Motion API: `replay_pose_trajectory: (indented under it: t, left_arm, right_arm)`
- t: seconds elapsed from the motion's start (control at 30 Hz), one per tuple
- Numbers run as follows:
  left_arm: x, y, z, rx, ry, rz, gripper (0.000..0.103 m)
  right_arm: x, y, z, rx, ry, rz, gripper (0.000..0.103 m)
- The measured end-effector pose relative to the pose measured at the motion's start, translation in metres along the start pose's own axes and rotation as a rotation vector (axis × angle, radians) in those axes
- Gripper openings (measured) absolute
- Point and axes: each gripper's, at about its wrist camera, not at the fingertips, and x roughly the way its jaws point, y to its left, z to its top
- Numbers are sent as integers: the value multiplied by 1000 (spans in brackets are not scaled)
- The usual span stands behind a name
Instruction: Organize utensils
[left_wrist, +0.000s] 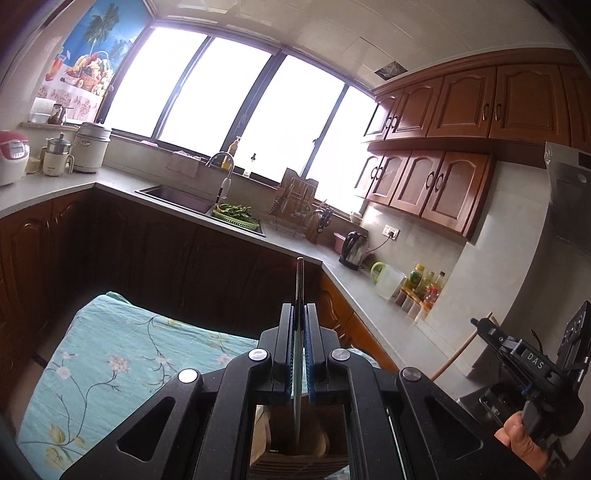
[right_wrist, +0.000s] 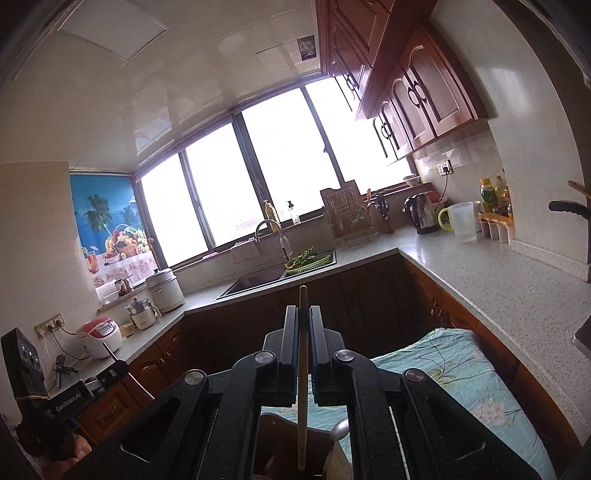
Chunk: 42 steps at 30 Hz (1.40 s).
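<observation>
The left gripper (left_wrist: 300, 325) is clamped on a thin dark-tipped utensil (left_wrist: 298, 295) and the right gripper (right_wrist: 303, 326) on a wooden stick (right_wrist: 303, 354), both at lower centre, apparently mid-carry, so a holder must next be found for them.

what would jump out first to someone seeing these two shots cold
Each view is filled by black tongs shut on a thin upright utensil: the left tongs on a dark flat one, the right tongs on a pale wooden stick. Behind glares a wide bright window.
</observation>
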Motion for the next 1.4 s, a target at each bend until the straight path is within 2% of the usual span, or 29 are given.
replay_pose_trajectory:
  t: [0.2,0.57,0.73,1.13,1.23,1.3,1.33,1.37,1.4]
  left_arm:
    - [45,15,-27,-64,29,22,3]
    - [96,19,-48,-57,92,30,3]
    - [100,19,-42,-34,128,31,3]
    - [97,28,-24,-25,159,20,4]
    - [96,33,-23,-30,172,18,4]
    - [95,34,-23,-26,175,26,6]
    - [94,35,-23,-26,177,33,11]
    - [93,35,-21,-30,177,32,21]
    - [90,36,-22,-34,169,35,25]
  right_arm:
    - [20,-18,-34,43,46,-23,5]
    - [41,-30,-72,82,110,-34,5]
    - [45,-30,-76,71,129,-37,5]
    - [48,-29,-73,63,160,-37,6]
    - [48,-29,-74,62,160,-39,10]
    - [48,-30,-73,66,166,-35,11]
    - [48,-30,-73,69,168,-34,11]
    - [47,-31,-73,72,168,-35,15]
    - [45,-32,-72,77,166,-35,25]
